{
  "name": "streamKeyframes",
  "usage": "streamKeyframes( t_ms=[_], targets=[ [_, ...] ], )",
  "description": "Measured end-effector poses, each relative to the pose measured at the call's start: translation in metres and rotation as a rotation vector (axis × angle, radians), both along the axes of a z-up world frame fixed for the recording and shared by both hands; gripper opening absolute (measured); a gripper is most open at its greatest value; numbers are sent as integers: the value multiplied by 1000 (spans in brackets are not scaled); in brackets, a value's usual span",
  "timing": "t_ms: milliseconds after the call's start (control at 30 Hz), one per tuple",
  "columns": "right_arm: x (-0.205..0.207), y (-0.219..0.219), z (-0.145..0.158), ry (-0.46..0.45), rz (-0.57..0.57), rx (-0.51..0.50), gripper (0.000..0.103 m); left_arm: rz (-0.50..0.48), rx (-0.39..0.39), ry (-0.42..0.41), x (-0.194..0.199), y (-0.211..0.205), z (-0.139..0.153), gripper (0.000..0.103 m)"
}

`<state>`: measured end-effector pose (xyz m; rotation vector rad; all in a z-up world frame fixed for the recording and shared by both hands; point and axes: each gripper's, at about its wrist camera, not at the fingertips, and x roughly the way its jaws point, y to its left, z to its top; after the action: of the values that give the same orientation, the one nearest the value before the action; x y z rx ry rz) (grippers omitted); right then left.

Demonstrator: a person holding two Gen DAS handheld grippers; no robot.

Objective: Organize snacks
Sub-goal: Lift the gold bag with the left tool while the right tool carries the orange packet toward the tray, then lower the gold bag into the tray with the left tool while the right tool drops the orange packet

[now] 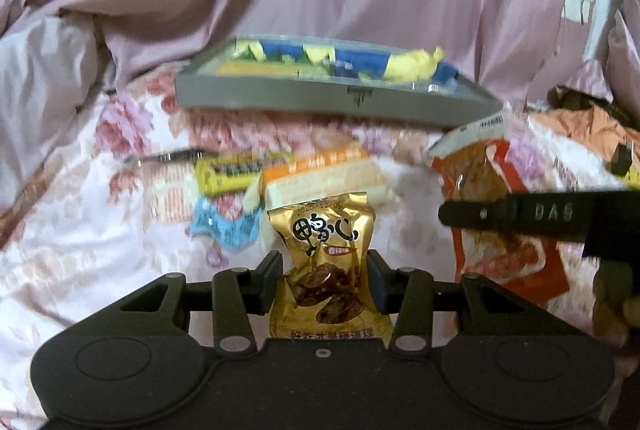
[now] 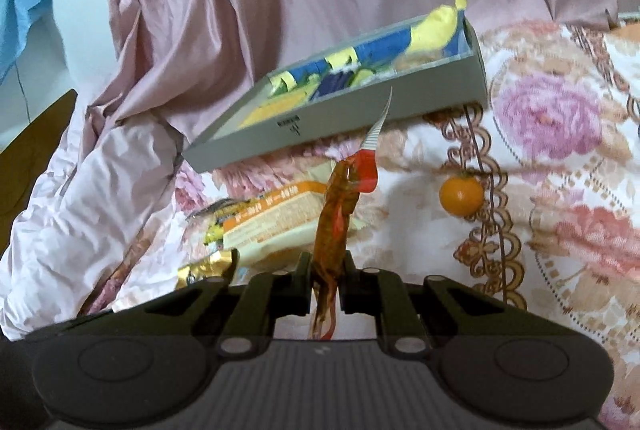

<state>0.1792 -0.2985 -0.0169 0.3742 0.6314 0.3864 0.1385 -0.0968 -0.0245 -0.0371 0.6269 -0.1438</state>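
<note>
The left gripper [image 1: 323, 276] is squeezing a gold snack packet [image 1: 325, 262] and holding it up above the bed [image 1: 80, 230]. The right gripper [image 2: 325, 276] is pinching a thin red and clear snack packet [image 2: 336, 222] by its edge, so the packet sticks up like a flag. Both snacks are in the air, not in the box yet.

The grey box [image 1: 320, 98] sits farther back on the bed and looks tipped, because the flowery bedspread under it is soft and lumpy. It already has yellow and blue packets [image 1: 404, 64] inside.

Here is what could go wrong. The gold packet is puffy and shiny, so it could slide out of the gripper and drop onto the bed. The red packet is held by only a little bit of its edge, so it could flop over or slip free. If a gripper bumps the box wall or pushes down hard, the tipped box could wobble, and the snacks inside could slide to one side or spill out. The two grippers are close together, so they might knock into each other on the way to the box.

More snacks lie on the bed just beyond the grippers, like an orange and cream packet [image 1: 320, 174] and a yellow packet [image 1: 228, 174]. A small orange fruit [image 2: 461, 196] lies on the bed too, and it could roll.
</note>
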Motion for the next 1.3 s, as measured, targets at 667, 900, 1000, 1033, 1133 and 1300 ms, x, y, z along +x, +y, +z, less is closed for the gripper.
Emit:
streamKeyframes(
  t_ms=[667, 900, 1000, 1033, 1133, 1300],
  targets=[
    [4, -3, 42, -296, -104, -42, 14, 59, -38, -166, 59, -10, 72, 47],
    [26, -9, 53, -434, -147, -56, 14, 77, -23, -189, 101, -16, 86, 47],
    [42, -14, 56, -468, -173, -46, 14, 80, -13, -192, 120, -22, 87, 47],
    [49, -15, 57, -477, -182, -42, 14, 81, -12, -193, 125, -23, 87, 47],
    [67, -16, 60, -501, -205, -36, 14, 86, -17, -199, 141, -25, 87, 47],
    [91, -18, 52, -515, -214, -46, 15, 87, -6, -212, 167, -28, 83, 47]
  ],
)
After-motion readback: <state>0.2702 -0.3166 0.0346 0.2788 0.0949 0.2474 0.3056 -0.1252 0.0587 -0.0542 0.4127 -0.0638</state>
